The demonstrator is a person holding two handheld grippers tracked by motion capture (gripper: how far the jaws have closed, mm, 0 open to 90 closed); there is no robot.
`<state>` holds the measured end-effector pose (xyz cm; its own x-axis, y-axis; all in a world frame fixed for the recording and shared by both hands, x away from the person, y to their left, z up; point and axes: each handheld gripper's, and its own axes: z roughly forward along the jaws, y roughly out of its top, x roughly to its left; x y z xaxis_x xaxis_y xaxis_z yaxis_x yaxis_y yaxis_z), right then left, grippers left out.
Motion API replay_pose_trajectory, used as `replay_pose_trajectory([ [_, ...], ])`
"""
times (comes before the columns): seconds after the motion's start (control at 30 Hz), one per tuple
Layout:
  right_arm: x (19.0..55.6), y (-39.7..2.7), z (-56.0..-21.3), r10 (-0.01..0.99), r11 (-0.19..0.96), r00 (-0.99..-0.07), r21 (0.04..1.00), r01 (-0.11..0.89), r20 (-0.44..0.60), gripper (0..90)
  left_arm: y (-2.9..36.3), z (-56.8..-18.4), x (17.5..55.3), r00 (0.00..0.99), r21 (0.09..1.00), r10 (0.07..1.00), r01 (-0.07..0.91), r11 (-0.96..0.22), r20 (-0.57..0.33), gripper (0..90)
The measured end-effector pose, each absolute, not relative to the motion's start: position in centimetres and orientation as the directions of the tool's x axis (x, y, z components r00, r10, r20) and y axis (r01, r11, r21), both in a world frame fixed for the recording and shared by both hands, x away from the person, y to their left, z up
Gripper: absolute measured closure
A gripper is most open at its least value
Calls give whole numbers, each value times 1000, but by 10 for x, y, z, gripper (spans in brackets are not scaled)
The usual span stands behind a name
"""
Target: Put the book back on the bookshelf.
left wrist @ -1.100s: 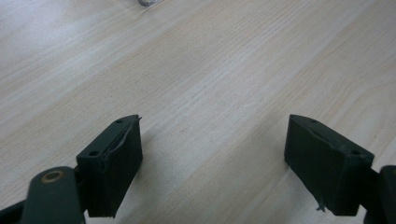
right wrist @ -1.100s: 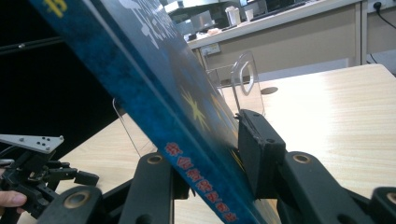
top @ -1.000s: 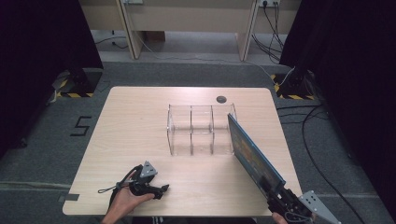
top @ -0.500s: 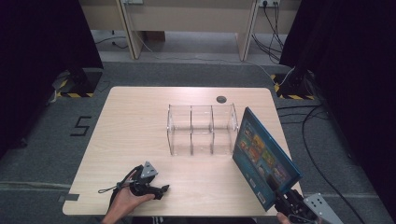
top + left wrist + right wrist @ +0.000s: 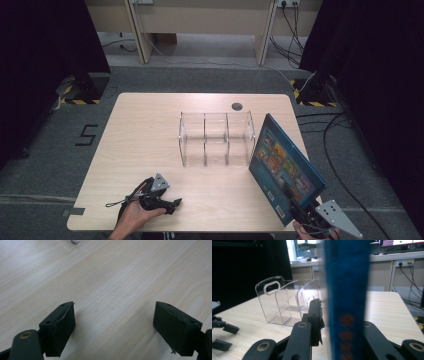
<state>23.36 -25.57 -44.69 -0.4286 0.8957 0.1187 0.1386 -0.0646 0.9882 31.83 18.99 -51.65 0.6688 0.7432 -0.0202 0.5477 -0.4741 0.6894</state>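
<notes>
Grey floor surrounds the wooden table (image 5: 150, 130). High view: right hand-held gripper (image 5: 300, 212) at near right corner clamps a blue book (image 5: 285, 167) upright, tilted, just right of the clear 3-slot organizer (image 5: 216, 137); its jaws have just been closing on it. Left hand-held gripper (image 5: 172, 204) rests near front edge. Left gripper view: jaws wide apart over bare table (image 5: 112, 277). Right gripper view: book spine (image 5: 347, 302) pinched between jaws, organizer (image 5: 287, 302) behind.

Book (image 5: 347, 297): spine blurred, lettering unreadable, hides right gripper's (image 5: 342, 315) far jaw; clear organizer (image 5: 287, 302) partly hidden behind it.
</notes>
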Motion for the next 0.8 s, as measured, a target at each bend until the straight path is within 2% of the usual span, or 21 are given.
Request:
replay_pose_trajectory([
  [0.27,240,-252,-445,892,-57,-442,992,108,99,763,189,-517,318,670,694,742,544,-472,-20,164],
  [0.47,244,-254,-452,872,-160,-450,981,113,194,774,189,-517,318,671,693,742,543,-474,-18,164],
  [0.67,244,-254,-452,869,-177,-446,977,122,213,778,189,-517,318,670,693,742,544,-473,-19,159],
  [0.7,245,-255,-452,856,-217,-449,967,134,254,774,189,-517,318,669,694,743,544,-472,-19,159],
  [0.8,245,-257,-452,845,-245,-455,960,140,282,770,189,-517,318,669,693,743,544,-473,-18,159],
])
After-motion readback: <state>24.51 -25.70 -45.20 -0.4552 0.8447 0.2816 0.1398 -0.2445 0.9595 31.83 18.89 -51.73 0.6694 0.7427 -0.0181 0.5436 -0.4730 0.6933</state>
